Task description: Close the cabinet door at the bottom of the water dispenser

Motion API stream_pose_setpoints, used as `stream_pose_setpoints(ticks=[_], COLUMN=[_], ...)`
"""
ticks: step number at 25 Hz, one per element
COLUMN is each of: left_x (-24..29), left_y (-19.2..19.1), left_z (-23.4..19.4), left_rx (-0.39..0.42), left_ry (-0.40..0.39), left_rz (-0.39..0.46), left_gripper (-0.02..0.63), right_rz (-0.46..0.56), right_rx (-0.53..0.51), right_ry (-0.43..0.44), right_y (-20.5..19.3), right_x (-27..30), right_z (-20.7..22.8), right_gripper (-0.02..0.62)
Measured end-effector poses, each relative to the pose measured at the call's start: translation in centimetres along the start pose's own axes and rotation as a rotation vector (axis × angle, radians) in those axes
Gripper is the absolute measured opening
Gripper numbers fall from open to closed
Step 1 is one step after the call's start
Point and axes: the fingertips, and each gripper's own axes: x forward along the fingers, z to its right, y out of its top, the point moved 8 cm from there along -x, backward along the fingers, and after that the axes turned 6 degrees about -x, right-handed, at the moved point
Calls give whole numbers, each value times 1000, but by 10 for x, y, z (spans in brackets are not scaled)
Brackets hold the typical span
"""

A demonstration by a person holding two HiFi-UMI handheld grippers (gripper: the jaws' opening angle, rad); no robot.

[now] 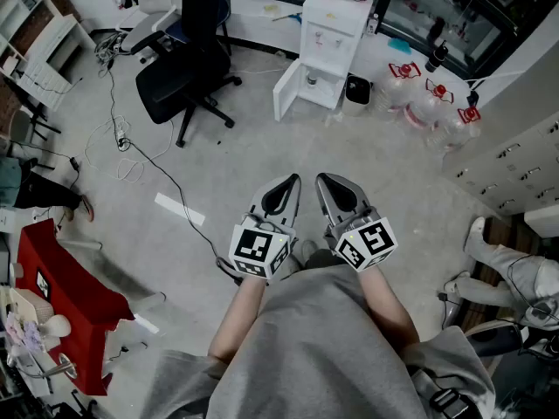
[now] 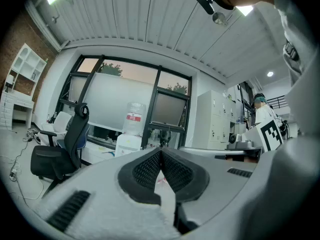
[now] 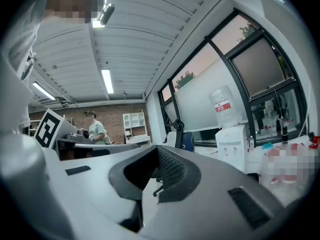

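Observation:
The white water dispenser [image 1: 334, 26] stands at the far side of the floor with a bottle on top. Its bottom cabinet door [image 1: 286, 91] hangs open, swung out to the left. Both grippers are held level in front of the person, well short of the dispenser. My left gripper [image 1: 291, 181] is shut with nothing in it, and my right gripper [image 1: 322, 179] beside it is also shut and empty. The dispenser [image 2: 128, 142] shows far off in the left gripper view beyond the closed tips [image 2: 160, 152]. In the right gripper view the dispenser [image 3: 231, 145] stands to the right of the tips [image 3: 157, 149].
A black office chair [image 1: 181, 78] stands left of the dispenser. Several water bottles [image 1: 426, 99] lie on the floor to its right, with a black bin [image 1: 356, 91] beside it. Cables [image 1: 123, 140] trail at the left. Grey lockers [image 1: 515, 166] line the right; a red-draped stand [image 1: 58, 291] sits lower left.

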Motion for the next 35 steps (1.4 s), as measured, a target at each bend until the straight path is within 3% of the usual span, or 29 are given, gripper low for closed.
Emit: stream_pose_setpoints(ticks=[16,23,35], left_x=[24,72,192], left_y=[-9,-13,-1], left_z=[1,-20,-63], left_rx=[-25,-39,-44], left_ry=[0,0,14], left_rz=[-42,-70,-125], left_gripper=[6,6,6], right_rz=[5,-24,-55], right_rx=[74,69,110], right_ry=[-22,-9,-12], right_y=[-9,-17,-19], right_x=[-1,28,97], right_z=[24,65,173], right_gripper=[9,11,11])
